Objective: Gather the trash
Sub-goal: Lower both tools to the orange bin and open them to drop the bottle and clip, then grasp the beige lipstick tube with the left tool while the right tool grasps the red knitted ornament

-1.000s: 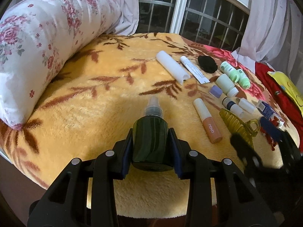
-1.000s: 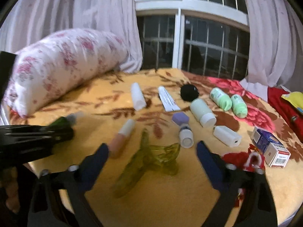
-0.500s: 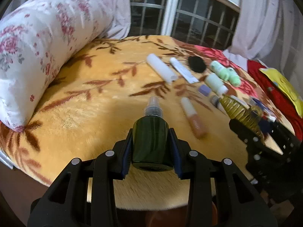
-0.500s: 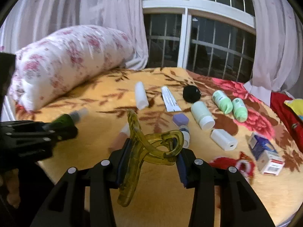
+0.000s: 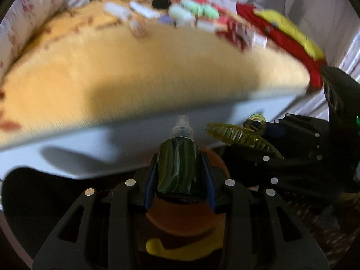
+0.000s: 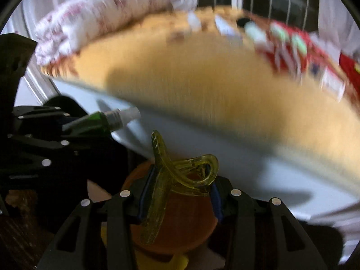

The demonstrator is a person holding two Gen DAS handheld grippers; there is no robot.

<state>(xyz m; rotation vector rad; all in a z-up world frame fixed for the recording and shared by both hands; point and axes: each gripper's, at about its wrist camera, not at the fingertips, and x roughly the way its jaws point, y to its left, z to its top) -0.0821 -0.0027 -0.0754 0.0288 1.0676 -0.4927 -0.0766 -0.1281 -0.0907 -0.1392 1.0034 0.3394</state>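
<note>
Between the blue pads of the left gripper (image 5: 180, 175) a dark green bottle (image 5: 178, 168) is sitting upright, its clear nozzle cap pointing away from the camera; the jaws are pressing on both its sides. Just beside it, the right gripper (image 6: 178, 191) is clamping a translucent yellow-green hair claw clip (image 6: 177, 177), whose toothed arm is sticking up and whose spring hinge is curling to one side. Both held things are hanging past the near edge of the bed, over an orange round container (image 5: 186, 216) on the dark floor below; a yellow curved piece (image 5: 180, 248) is showing at its lower side. What is lying inside the container cannot be made out, since the grippers are covering most of it. Farther off, the yellow-orange blanket (image 5: 135, 67) is smearing with motion blur, and the small tubes and bottles (image 5: 189, 13) along its far side are reading only as pale green, white and black blobs. A floral pillow (image 6: 112, 11) is blurring at the upper left of the right view.
</note>
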